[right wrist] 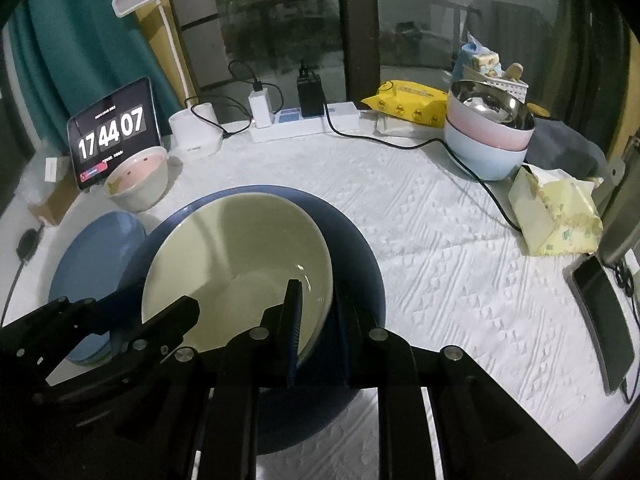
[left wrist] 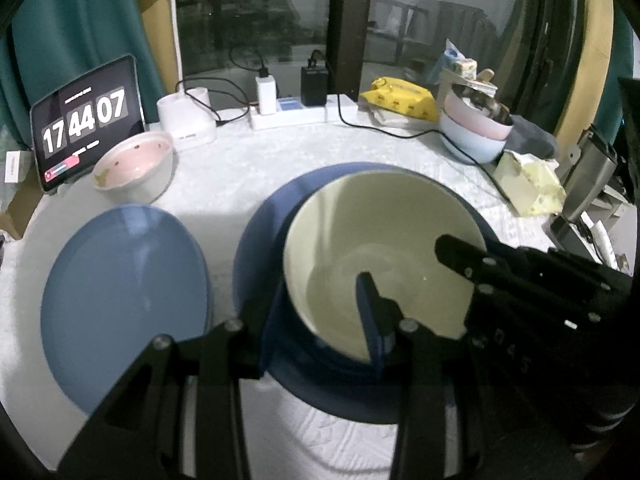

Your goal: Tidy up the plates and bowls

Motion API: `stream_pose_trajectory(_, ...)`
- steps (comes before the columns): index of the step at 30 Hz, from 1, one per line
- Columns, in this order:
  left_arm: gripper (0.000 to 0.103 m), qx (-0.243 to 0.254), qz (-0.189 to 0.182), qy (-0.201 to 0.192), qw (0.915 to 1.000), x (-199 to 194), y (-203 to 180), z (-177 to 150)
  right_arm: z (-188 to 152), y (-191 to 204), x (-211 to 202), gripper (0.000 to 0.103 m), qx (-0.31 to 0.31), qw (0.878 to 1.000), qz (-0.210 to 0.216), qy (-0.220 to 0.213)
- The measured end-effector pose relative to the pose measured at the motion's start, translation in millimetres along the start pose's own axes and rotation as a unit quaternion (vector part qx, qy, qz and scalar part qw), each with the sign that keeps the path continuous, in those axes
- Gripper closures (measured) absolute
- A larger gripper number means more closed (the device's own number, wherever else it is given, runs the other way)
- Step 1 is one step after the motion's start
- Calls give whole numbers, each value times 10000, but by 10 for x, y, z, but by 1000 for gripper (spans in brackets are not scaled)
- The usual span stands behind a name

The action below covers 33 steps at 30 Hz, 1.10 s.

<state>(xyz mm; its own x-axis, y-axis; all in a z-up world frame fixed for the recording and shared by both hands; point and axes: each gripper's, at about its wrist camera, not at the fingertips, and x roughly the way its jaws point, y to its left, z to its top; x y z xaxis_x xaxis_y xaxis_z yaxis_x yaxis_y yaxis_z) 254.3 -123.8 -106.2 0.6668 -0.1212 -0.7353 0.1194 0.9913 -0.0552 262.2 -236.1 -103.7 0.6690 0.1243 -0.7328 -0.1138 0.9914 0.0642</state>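
White textured cloth [right wrist: 440, 240] covers the table, dark window glass [right wrist: 280, 20] beyond. Each gripper pinches the cream bowl's [right wrist: 240, 248] rim: left gripper [left wrist: 324, 320] on its left side, right gripper [right wrist: 316, 320] on its right. Under it sits a dark blue plate [right wrist: 352, 248]; a lighter blue plate [left wrist: 120, 292] lies left.

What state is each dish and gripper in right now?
Cream bowl: empty, over the dark blue plate, rim gripped on both sides.
Dark blue plate: under the bowl.
Light blue plate: bare, flat.
Pink bowl: tilted.
Left gripper: shut on bowl rim.
Right gripper: shut on bowl rim.
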Motion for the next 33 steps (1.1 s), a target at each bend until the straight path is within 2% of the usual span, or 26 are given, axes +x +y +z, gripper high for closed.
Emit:
stream_pose_trajectory(3,65,-18,14,-60,10000,-30,7,-1,17,-1,3,84,-19,10000,53,12)
stream_pose_trajectory(10,65,-107,20,-125,9999,-99,89,3,71,25,-64,71,38,9999,93,-38)
stream_pose_trajectory(20,64,-200,31,-393,9990,-311,225,63,236,121,-319,71,-53,9992,85,-399)
stream_pose_trajectory(22,57,-245,33,-461,9986,-361,280,78,261,155,-346,71,-76,9990,105,-427)
stream_pose_trajectory(33,55,-578,141,-742,9955,-555,771,170,430,524,-374,71,-259,9982,250,-480)
